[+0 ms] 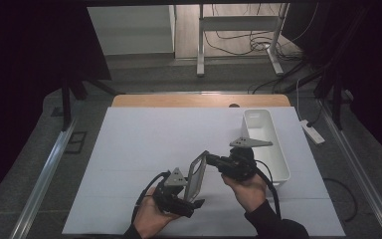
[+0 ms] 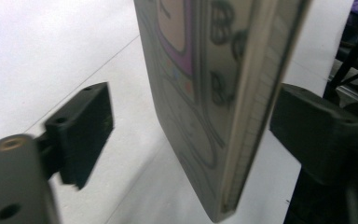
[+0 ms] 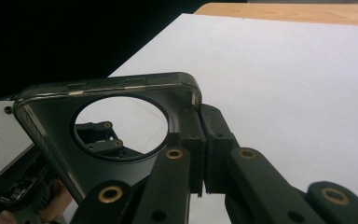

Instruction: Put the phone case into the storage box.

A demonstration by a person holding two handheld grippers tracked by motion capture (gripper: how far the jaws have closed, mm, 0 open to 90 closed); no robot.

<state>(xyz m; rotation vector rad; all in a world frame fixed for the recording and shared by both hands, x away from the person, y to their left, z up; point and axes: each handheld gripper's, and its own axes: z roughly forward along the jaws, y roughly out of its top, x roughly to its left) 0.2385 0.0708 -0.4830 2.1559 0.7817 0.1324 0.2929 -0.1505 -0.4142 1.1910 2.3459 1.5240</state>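
Phone case [image 1: 196, 178] held up in the air above the near middle of the worktop [image 1: 144, 144], standing on edge, tilted, between the two hands. In the right gripper view the case [image 3: 121, 121] shows dark with a big round cut-out and a metal-looking rim; the left gripper view shows its printed side [image 2: 200, 93], pinkish panel with drawn lines, plus the edge.

Right tongs [image 1: 210, 159] pinching the case at its upper far corner, jaws pressed together on the thin wall just beside the round hole [image 3: 200, 140]. Right hand [image 1: 248, 188] grips the gripper body from the near side, dark sleeve [image 1: 271, 221] at the bottom edge.

Left tongs [image 1: 191, 201] spread wide, one jaw each side of the case's lower part [image 2: 191, 140]; clear gap to the left pad [image 2: 81, 130], right pad [image 2: 314, 128] close to the edge but not pressing as far as I can tell. Left hand [image 1: 151, 216] under the gripper.

White bin [image 1: 263, 137] on the right of the worktop, well apart from the case. White sheet covers the worktop, wooden edge [image 1: 199, 100] at the far side.
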